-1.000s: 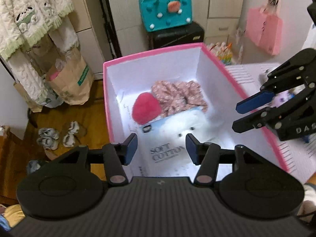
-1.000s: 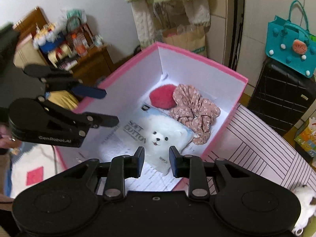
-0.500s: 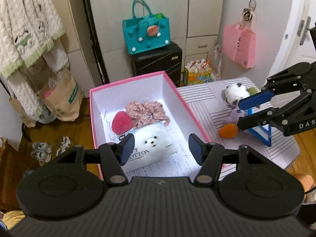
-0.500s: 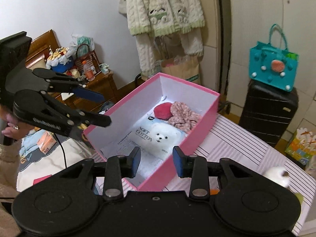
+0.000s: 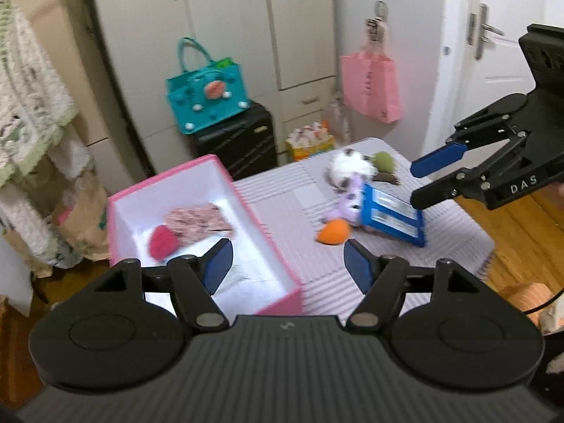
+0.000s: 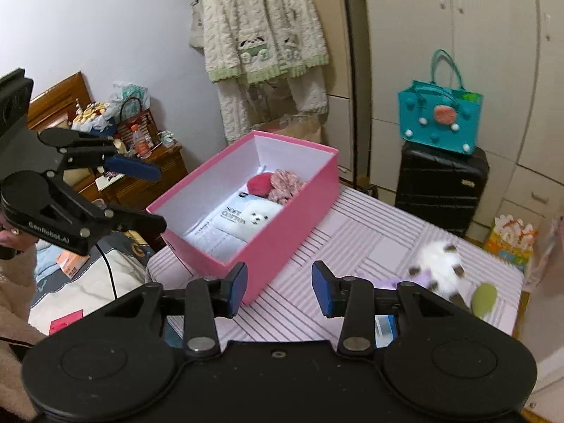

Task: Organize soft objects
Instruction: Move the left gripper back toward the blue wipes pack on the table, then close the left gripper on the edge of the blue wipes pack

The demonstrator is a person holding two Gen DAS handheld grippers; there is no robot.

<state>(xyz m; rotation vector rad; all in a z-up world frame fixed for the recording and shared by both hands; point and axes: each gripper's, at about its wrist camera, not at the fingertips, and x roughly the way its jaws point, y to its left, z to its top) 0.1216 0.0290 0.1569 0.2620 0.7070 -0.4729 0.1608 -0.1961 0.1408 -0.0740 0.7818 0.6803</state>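
Note:
A pink box (image 5: pixel 253 211) (image 6: pixel 292 218) stands on the striped table and holds a red pom-pom (image 5: pixel 162 241) (image 6: pixel 259 182), a floral scrunchie (image 5: pixel 197 218) (image 6: pixel 285 185) and a white bear pack (image 6: pixel 255 215). To its right lie a white plush (image 5: pixel 347 169) (image 6: pixel 439 259), a purple plush (image 5: pixel 343 204), an orange piece (image 5: pixel 333 232), a green piece (image 5: pixel 384 161) (image 6: pixel 484 298) and a blue packet (image 5: pixel 393 215). My left gripper (image 5: pixel 287 264) is open and empty, high above the box edge. My right gripper (image 6: pixel 278 287) is open and empty above the table.
A black suitcase (image 6: pixel 440 190) with a teal bag (image 6: pixel 439 120) stands behind the table. A pink bag (image 5: pixel 370 86) hangs on the wardrobe. Cardigans (image 6: pixel 261 21) hang at the left. The table edge (image 5: pixel 488 246) drops to wooden floor on the right.
Both grippers have pulled up and back from inside the box and opened wider. The views have swung right, so the toys on the table now show.

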